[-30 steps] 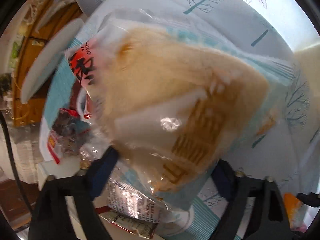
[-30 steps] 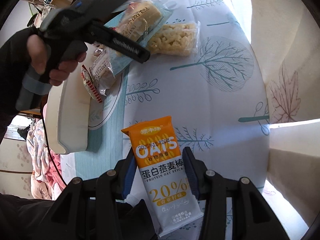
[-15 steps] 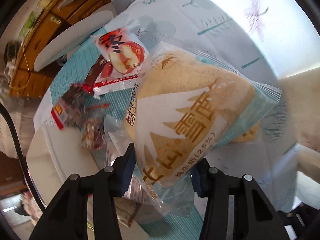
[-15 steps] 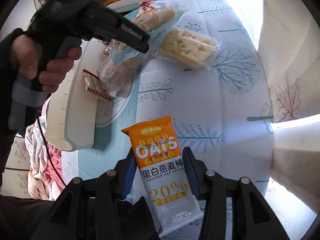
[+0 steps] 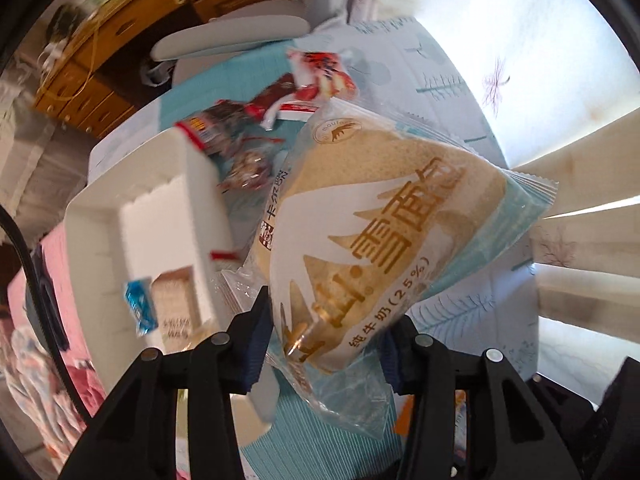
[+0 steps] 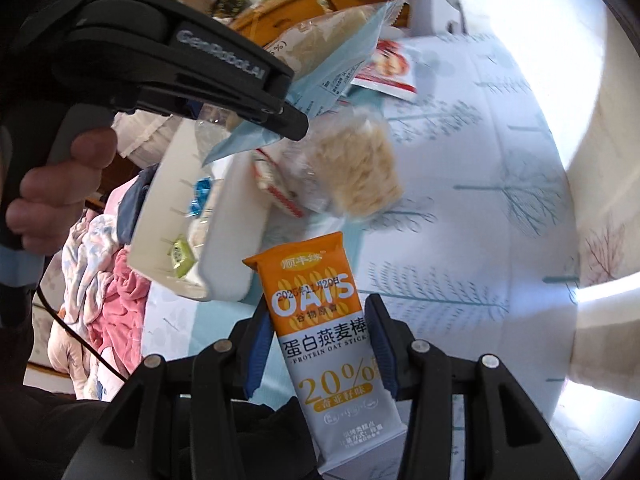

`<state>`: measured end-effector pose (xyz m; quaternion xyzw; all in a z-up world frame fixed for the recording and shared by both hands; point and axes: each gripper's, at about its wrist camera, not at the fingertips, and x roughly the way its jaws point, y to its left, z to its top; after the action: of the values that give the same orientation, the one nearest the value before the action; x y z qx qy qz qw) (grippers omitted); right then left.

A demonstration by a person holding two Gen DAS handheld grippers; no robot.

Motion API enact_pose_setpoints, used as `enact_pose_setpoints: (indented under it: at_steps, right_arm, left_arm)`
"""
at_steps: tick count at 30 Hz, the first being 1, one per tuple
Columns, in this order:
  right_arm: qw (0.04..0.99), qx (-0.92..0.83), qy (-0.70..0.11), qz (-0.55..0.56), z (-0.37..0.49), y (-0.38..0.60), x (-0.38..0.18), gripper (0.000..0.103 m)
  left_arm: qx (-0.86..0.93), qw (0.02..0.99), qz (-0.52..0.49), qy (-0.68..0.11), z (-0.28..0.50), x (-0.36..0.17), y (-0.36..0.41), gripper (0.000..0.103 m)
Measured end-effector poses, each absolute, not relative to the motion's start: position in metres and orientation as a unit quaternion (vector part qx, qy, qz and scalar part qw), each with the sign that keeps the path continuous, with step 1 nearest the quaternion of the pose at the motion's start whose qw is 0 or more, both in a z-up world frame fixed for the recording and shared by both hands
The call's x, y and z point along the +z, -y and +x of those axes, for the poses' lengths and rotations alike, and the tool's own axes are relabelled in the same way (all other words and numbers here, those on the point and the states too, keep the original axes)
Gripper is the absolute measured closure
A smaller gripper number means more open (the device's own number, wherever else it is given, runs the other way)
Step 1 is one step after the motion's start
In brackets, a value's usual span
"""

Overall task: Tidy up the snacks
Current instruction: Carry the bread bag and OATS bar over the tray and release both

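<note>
Left tongs (image 5: 328, 344) pinched on packaged sponge cake (image 5: 384, 232), jaws just closed in on it; cake held aloft over tree-print desk (image 5: 452, 92), right of white divided tray (image 5: 100, 240). Right tongs (image 6: 320, 344) clamped on orange-white oat bar (image 6: 320, 320), held near above desk. Clear noodle-snack pack (image 6: 360, 168) and red-white packet (image 6: 388, 68) lying farther off.

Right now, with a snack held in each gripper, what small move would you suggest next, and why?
Probably swing the left gripper over the white box and lower the cake: it hangs clear of the table, and the box has room.
</note>
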<state>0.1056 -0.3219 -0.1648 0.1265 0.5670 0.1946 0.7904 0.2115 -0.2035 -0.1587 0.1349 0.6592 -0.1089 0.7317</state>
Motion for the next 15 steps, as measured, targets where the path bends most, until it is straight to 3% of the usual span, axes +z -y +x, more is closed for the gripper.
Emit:
enact_pose_setpoints:
  at_steps: [15]
  right_arm:
    - [0.831, 0.234, -0.488, 0.131, 0.087, 0.239, -0.117, 0.057]
  left_arm:
    - [-0.104, 0.782, 0.051, -0.612, 0.160, -0.071, 0.071, 0.058]
